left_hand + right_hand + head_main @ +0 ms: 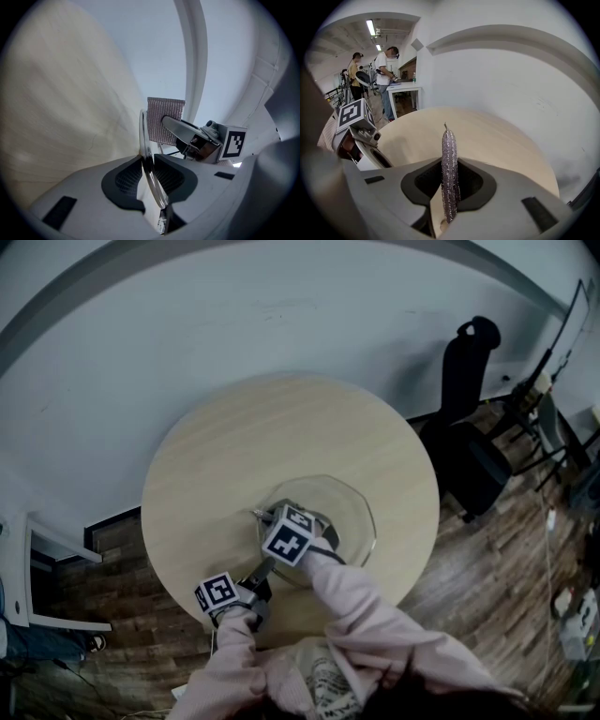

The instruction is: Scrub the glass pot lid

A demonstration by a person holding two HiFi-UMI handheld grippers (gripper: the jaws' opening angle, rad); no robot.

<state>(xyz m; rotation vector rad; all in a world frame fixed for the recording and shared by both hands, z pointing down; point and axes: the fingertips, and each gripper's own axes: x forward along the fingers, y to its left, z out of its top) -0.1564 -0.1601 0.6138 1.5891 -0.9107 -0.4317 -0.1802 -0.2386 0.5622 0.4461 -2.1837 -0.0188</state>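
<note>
A clear glass pot lid (354, 513) lies in the middle of the round wooden table (216, 465). My left gripper (263, 572) reaches in from the near side and is shut on the lid's rim (148, 159); the rim runs on edge between its pads. My right gripper (269, 517) is over the lid, shut on a silvery scrub pad (450, 168) that stands on edge between its jaws. In the left gripper view the scrub pad (165, 121) sits against the lid, with the right gripper (199, 139) behind it.
A black office chair (469, 418) stands to the table's right. A white wall (281, 306) rises beyond the table. People stand at a desk (401, 89) far off. The left gripper's marker cube (354, 115) shows at left in the right gripper view.
</note>
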